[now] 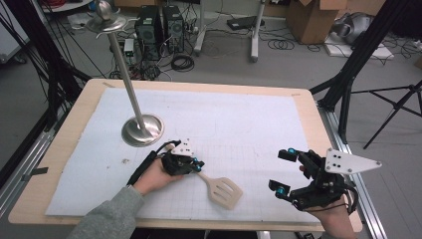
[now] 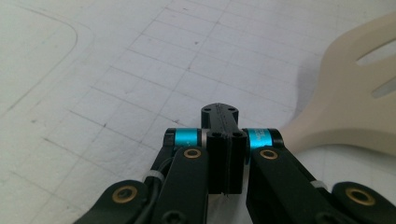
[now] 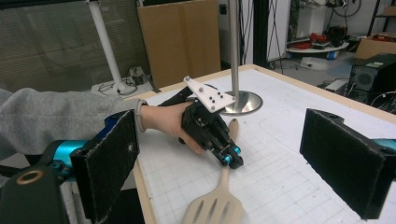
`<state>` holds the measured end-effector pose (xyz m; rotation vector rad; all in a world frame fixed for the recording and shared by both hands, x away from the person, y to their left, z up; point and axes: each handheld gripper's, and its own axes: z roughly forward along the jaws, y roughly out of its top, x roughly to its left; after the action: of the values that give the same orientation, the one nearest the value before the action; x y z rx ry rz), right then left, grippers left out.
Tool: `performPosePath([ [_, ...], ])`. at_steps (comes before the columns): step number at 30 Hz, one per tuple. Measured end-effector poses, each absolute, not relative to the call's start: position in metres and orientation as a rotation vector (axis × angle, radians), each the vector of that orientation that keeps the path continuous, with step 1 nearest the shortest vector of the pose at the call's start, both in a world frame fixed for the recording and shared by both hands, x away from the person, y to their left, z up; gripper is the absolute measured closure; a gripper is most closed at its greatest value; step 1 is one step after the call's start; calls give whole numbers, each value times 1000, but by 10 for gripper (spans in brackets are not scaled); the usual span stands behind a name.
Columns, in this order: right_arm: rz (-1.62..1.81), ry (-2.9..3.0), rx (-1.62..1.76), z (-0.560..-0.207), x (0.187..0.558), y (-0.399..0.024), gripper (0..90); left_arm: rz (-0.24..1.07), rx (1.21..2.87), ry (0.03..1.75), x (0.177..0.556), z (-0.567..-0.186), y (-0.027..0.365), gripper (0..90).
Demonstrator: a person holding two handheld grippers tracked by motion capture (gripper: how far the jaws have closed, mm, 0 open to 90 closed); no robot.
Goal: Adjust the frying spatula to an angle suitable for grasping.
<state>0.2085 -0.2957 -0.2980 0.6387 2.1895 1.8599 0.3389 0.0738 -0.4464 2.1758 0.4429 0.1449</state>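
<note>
Slotted spatula, pale wood/plastic, lies flat on white mat nr front edge; judged light, stiff, non-fragile; left gripper pinching its handle, right gripper spread, idle alongside.

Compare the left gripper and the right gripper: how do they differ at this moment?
The left gripper has its jaws shut on the spatula handle; the right gripper stands wide open, holding nothing. The left one lies low on the white mat; the right one sits at the mat's edge. Both bear grey plates.
</note>
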Motion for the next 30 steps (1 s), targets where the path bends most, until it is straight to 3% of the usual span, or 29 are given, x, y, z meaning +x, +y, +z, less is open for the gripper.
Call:
performPosePath([
  [12,1867,2197,633,-298,209,-293,109,82,2155,533,338,-445,78,900],
  [30,1877,2210,623,-300,219,-289,108,122,2172,504,323,-444,91,899],
])
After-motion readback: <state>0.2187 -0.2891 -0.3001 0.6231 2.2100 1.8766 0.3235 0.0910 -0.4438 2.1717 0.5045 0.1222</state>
